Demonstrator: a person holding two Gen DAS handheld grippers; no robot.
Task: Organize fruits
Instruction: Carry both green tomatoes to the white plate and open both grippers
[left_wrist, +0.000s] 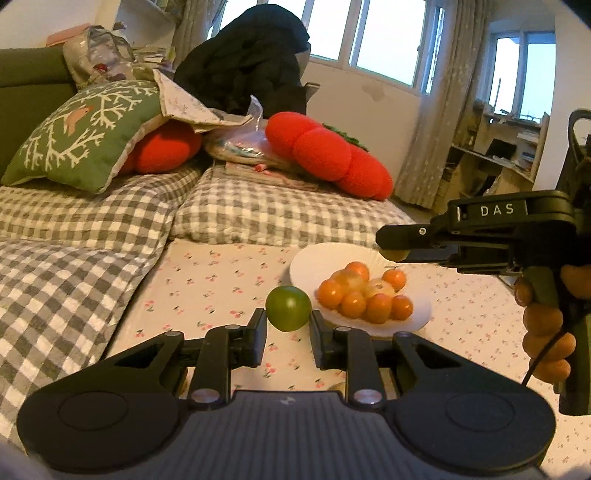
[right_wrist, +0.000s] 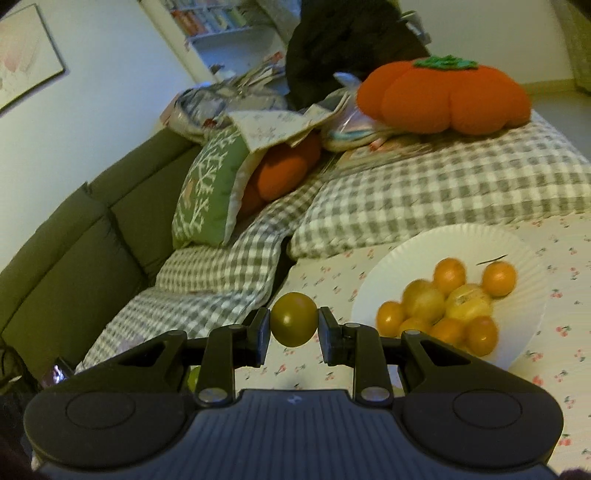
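So, right gripper is clamped on an olive-green fruit, pads touching both its sides, held up off the cherry-print cloth on the counter; in the left wrist view you can see it hanging above the far rim of the white paper plate at the right of the frame. The plate sits centre-right, piled with orange fruits, a couple of paler ones mixed in.

Left gripper has a brighter green fruit right at its fingertips, low centre of the frame, just beside the plate's near-left edge; the jaws are close on either side, but I honestly can't tell if they're pinching it or just framing it as it lies on the cloth.

My read: the greens are being sorted apart from the oranges, though that's a guess; could equally be headed for the plate.

Tips for doing it well: keep the squeeze light, these are small and round and would likely pop out or bruise; lower the fruit until it touches down before letting go, since it'll roll on that cloth; if it goes on the plate, aim for the bare white part, not the top of the pile; keep the two grippers apart so they don't knock each other.
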